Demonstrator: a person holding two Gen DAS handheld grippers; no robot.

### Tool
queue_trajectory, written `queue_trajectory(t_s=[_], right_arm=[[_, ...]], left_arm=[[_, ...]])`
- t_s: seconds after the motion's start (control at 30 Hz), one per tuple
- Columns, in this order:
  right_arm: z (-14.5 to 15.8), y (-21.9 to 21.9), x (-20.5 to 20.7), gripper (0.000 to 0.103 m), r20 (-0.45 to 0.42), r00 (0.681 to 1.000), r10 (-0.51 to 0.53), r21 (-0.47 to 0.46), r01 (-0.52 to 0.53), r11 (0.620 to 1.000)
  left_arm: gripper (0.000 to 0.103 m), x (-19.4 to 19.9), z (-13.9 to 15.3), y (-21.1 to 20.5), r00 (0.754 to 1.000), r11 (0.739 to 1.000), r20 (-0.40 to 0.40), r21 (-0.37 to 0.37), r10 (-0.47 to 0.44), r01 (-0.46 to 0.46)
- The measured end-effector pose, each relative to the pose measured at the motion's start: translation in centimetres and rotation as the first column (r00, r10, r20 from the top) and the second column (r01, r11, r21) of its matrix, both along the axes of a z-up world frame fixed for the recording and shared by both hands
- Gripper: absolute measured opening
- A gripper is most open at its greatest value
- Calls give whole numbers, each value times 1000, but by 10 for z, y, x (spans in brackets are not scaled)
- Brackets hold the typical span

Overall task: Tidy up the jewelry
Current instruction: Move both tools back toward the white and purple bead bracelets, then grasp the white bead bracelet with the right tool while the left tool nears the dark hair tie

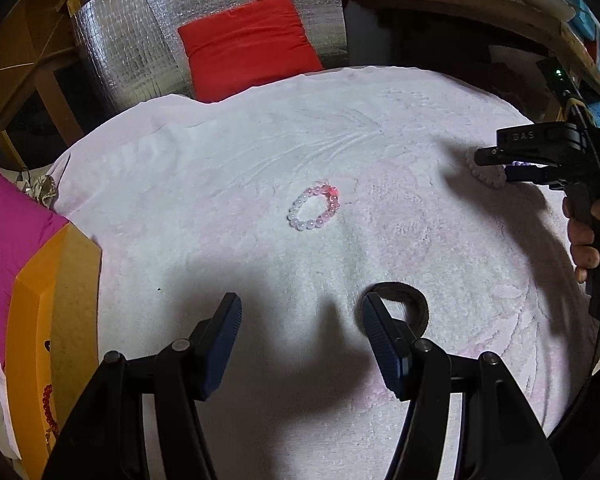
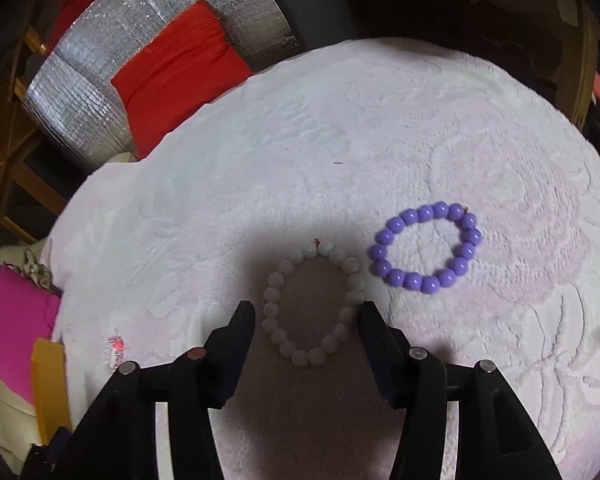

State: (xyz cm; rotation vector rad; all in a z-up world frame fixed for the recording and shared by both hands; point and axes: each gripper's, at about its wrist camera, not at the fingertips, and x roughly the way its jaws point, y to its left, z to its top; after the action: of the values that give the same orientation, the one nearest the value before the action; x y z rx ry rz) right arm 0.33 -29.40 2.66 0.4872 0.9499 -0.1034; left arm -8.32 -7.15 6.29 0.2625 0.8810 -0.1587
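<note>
Through my left wrist camera I am holding my left tool (image 1: 300, 320) open at 6 o'clock below the light pink bracelet (image 1: 314, 209) lying mid-towel (image 1: 220, 152), while through the right my right tool (image 2: 307, 314) is straddling, open, the slippery white bracelet (image 2: 313, 304), best pinched across one beaded side.

Work surface is a pale pink-white plush cloth (image 2: 380, 120) with an embossed floral pattern, draped over the whole support; what's under it isn't visible. Lying flat on it: a white bead bracelet (image 2: 313, 304), a purple bead bracelet (image 2: 425, 246) just beside it and to its right, not clearly touching. Well apart from those, toward the left, a pink-and-clear bead bracelet (image 1: 314, 208) with a red knot. Nearer edge: a dark ring-shaped bangle (image 1: 414, 304), partly hidden, material unclear. All four lie separately, none overlapping.
</note>
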Motion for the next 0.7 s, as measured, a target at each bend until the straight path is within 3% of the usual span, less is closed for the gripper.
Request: queue_trajectory(t_s=[0.1,0.17,0.23,0.33,0.5,0.7], right_arm=[[-2,2,2,57,16,1000,-5,-16,5,1000],[-1,5,3,49,21,1000,-9,-48,10,999],[-2,8,5,34,16,1000,2,-79,0,997],[-2,13,5,25,15,999,29,-73,-27,997],[3,31,-1,22,37,993,110,-44,-109,993],[14,49,-17,22,74,963,259,43,-263,964]], left_arm=[[64,1,0,2,1000,1000,-3,1,2,-2],[64,2,-1,4,1000,1000,-5,2,6,-6],[64,3,-1,6,1000,1000,-9,1,12,-12],[64,4,-2,8,1000,1000,-10,1,18,-18],[64,6,-3,13,999,1000,-19,1,30,-30],[64,12,-8,20,997,998,-56,-26,57,-58]])
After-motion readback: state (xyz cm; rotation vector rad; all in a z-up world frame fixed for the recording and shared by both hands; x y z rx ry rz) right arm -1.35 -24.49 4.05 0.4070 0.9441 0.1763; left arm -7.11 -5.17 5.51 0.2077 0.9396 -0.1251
